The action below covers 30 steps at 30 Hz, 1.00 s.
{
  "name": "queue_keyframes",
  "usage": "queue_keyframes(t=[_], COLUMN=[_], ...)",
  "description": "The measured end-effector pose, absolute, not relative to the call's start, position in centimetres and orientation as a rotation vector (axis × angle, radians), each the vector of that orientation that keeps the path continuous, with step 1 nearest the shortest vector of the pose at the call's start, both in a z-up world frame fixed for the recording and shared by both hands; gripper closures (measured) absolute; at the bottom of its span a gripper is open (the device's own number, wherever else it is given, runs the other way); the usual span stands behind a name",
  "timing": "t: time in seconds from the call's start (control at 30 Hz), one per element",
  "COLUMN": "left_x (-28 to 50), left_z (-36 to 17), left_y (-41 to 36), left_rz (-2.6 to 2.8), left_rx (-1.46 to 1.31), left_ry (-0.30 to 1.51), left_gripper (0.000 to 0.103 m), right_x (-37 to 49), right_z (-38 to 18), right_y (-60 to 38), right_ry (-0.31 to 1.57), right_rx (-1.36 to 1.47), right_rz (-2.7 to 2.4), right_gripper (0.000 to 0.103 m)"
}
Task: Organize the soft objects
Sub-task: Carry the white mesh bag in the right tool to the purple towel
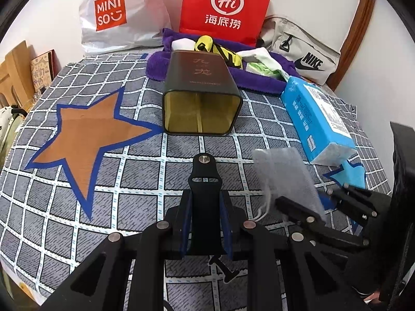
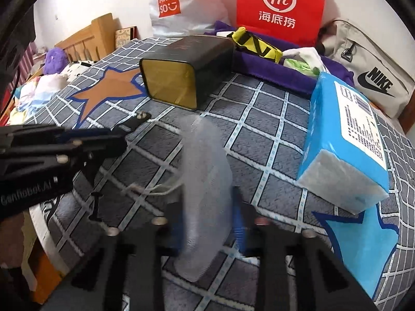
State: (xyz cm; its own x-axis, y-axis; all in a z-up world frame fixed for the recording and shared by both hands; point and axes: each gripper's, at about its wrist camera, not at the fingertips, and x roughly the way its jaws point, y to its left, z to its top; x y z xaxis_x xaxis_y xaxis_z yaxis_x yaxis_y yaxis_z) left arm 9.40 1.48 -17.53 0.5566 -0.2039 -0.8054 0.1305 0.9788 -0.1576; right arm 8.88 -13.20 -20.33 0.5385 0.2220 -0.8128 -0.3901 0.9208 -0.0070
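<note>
Two hand-held tools over a bed (image 1: 77, 181) covered in a grey checked sheet with star patches.

Left tool (image 1: 204, 197): its jaws are clenched on a black watch strap (image 1: 205, 178), which stands up between the blue-lined fingers (image 1: 185, 223) and ends in a small metal stud.

Right tool (image 2: 207, 220): it is grasping a translucent mesh drawstring pouch (image 2: 205, 181), which rises between its two fingers, motion-blurred, with white cords trailing toward the left tool. In the left wrist view the same pouch (image 1: 285, 176) is seen pinched at its lower end by the right tool (image 1: 298, 212), just beside the left tool.

Ahead of both tools a black tin (image 1: 201, 96) lies on its side, its open gold-lined mouth facing them. Beyond the right tool and to its outer side lies a blue tissue pack (image 2: 345, 142).

Behind the tin a purple towel (image 1: 259, 77) carries a yellow-and-black item (image 1: 220, 49) and white cloth pieces (image 1: 262, 55). Against the wall stand a white plastic bag (image 1: 116, 13), a red paper bag (image 1: 225, 7) and a grey bag (image 1: 303, 51).
</note>
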Motion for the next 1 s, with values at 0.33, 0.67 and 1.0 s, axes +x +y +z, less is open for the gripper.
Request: queue_keyframes(t=[0.33,0.67,1.0], left_x=[8.7,8.4,9.7], left_z=[-15.5,-12.6,-10.1], left_y=[0.9,-0.5,-1.1], left_rz=[-0.207,-0.2,-0.198], left_rx=[-0.102,-0.081,-0.077], left_ry=[0.933,0.896,0.871], left_gripper=[0.083,0.083,0.083], right_x=[7.0,6.4,7.6], right_z=[-19.0,-15.5,-11.8], right_y=[-17.2,-20.5,-21.6], right_ry=[0.951,0.879,0.814], right_rx=[-0.142,-0.106,-0.077], right_rz=[0.319,0.264,0.232], right_gripper=[0.096,0.096,0.096])
